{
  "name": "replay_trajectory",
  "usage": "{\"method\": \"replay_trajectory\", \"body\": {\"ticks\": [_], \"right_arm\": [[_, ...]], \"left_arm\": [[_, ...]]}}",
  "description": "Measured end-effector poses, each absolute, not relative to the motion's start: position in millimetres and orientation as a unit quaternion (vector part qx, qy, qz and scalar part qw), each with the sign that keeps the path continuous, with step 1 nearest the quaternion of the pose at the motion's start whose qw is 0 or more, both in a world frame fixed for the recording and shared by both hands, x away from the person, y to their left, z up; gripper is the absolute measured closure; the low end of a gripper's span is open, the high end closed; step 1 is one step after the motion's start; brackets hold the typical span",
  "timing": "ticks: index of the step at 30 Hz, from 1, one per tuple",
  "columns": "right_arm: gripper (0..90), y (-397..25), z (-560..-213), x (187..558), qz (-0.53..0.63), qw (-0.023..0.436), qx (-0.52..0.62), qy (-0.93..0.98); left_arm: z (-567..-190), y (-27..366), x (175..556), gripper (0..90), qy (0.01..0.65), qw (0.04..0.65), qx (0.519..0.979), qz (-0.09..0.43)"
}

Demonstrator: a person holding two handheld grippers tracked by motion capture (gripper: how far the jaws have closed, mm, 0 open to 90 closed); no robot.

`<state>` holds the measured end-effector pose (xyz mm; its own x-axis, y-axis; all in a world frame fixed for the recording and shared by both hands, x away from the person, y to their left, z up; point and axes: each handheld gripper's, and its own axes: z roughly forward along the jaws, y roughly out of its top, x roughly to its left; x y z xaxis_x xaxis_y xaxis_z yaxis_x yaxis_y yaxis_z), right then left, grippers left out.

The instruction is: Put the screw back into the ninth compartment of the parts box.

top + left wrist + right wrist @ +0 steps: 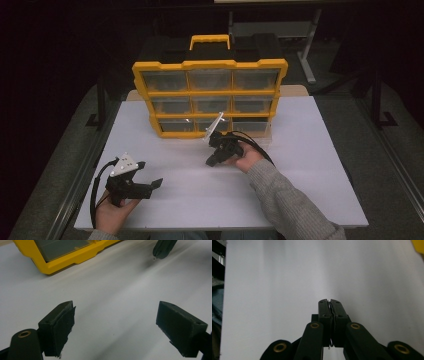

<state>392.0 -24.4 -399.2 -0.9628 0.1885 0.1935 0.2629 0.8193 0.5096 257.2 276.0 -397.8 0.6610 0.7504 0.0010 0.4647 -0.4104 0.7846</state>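
While the left gripper (150, 175) rests low at the white table's (310, 190) near-left corner, jaws spread wide and empty, the right gripper (210, 161) angles down toward the tabletop, jaws pressed together, just before the yellow drawer organizer (210, 92).

Black grippers (150, 177) — brass-ringed screw holes, trailing cables — grey knit sleeve (292, 205).
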Motion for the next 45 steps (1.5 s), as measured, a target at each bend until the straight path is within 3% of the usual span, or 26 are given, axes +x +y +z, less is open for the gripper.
{"method": "replay_trajectory", "body": {"ticks": [26, 45], "right_arm": [[87.2, -75, -327, 400, -0.328, 0.028, -0.139, -0.934], [87.1, -122, -306, 415, -0.339, -0.004, -0.188, -0.922]], "left_arm": [[-398, 272, 256, 14.7, 0.371, 0.402, 0.818, 0.181], [-398, 271, 257, 14.7, 0.363, 0.395, 0.824, 0.18]]}}
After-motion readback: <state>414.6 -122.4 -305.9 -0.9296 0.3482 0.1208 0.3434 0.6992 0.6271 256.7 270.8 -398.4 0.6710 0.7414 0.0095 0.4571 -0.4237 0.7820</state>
